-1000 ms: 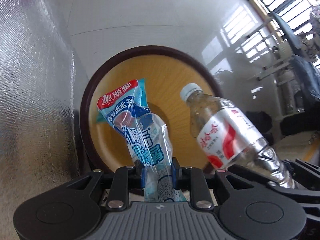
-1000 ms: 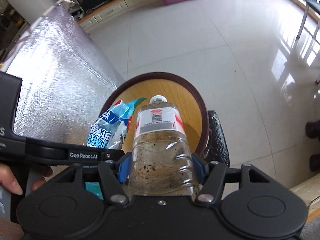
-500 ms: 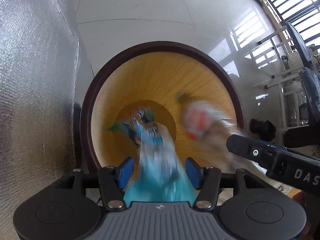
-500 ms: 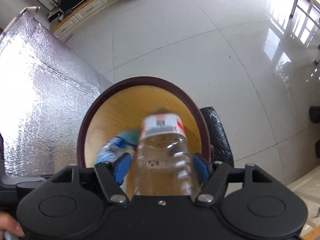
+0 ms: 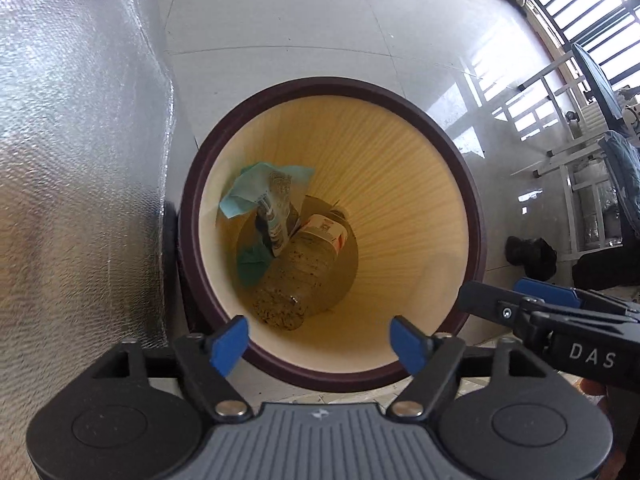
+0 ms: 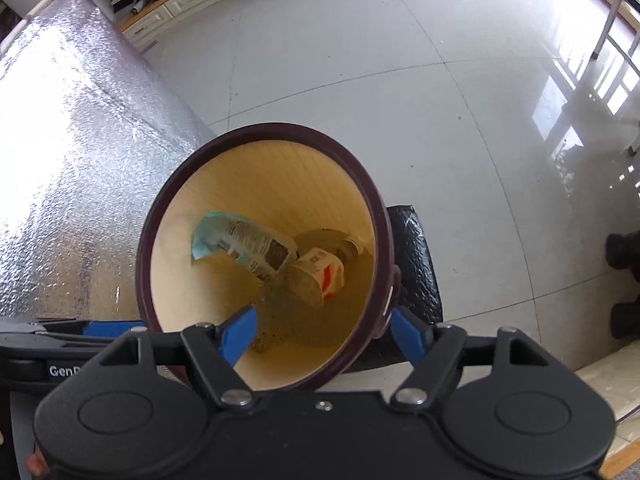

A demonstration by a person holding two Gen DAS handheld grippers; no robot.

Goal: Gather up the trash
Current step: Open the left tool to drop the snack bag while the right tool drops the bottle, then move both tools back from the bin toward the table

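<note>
A round bin with a dark brown rim (image 5: 476,216) (image 6: 384,236) and a yellow inner wall stands on the floor below both grippers. At its bottom lie a clear plastic bottle (image 5: 300,276) (image 6: 316,276) with a red and white label and a blue snack wrapper (image 5: 264,188) (image 6: 232,236). My left gripper (image 5: 320,344) hangs over the bin's near rim, its jaws opening with nothing between them. My right gripper (image 6: 326,336) is also above the bin, jaws opening and empty. The right gripper's body (image 5: 560,328) shows at the right of the left wrist view.
A silver foil-covered surface (image 5: 72,184) (image 6: 68,168) rises left of the bin. A black bag (image 6: 416,264) lies behind the bin on the glossy white tile floor (image 6: 400,80). Dark shoes (image 6: 624,276) and a metal rack (image 5: 580,160) stand to the right. Low cabinets (image 6: 192,4) line the far wall.
The left gripper let go of the wrapper and the right gripper released the bottle. Both fell into the bin and now lie at its bottom. Both pairs of jaws spread wider.
</note>
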